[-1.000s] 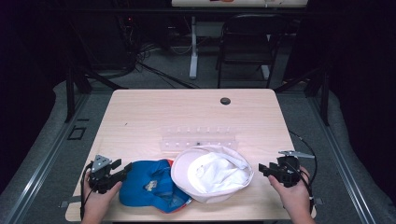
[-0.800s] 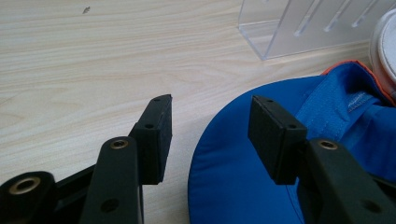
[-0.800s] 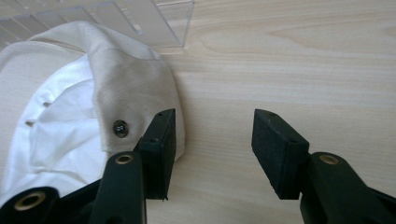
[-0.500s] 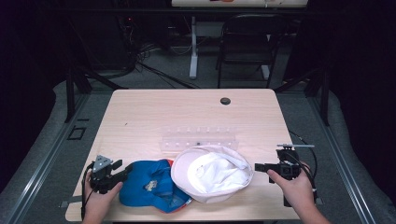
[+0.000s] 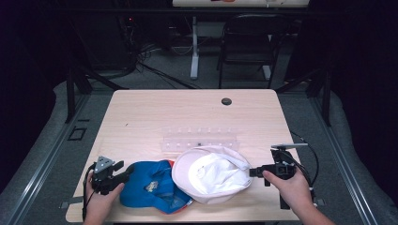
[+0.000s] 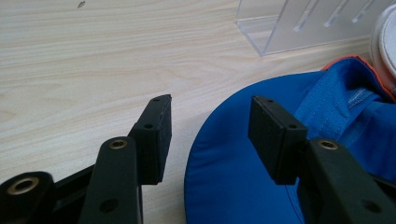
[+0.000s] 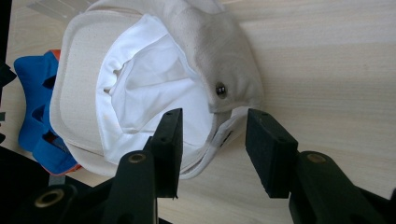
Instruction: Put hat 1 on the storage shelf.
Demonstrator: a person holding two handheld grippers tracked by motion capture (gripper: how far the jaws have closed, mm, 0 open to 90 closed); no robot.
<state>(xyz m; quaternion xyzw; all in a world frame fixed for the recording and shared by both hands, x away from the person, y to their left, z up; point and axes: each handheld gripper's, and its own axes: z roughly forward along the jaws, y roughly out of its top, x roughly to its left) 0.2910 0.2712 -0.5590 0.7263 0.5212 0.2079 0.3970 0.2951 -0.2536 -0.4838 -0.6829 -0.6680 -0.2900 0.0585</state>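
1. The left gripper sat at the near left corner of the table, held in the person's left hand, its tips right at the brim of the blue cap.
2. In the left gripper view the jaws stood apart – wide open, nothing pinched – with the rounded edge of the blue cap's brim lying in the gap between them, one jaw over bare wood, the other over blue fabric.
3. The blue cap lay at the front edge of the table, left of centre, its right side tucked under the white cap.
4. The white cap rested upside down, its white lining showing, front and centre on the table – overlapping the blue one and just in front of the clear plastic rack.
5. The right gripper, in the person's right hand, pointed left at the white cap's right edge.
6. In the right gripper view its jaws were spread open around the rim of the white cap; the back strap edge hung between them, and no pad was pressed against the cloth.
7. Farther back, a small dark round grommet sat near the far edge of the table, well apart from both caps.
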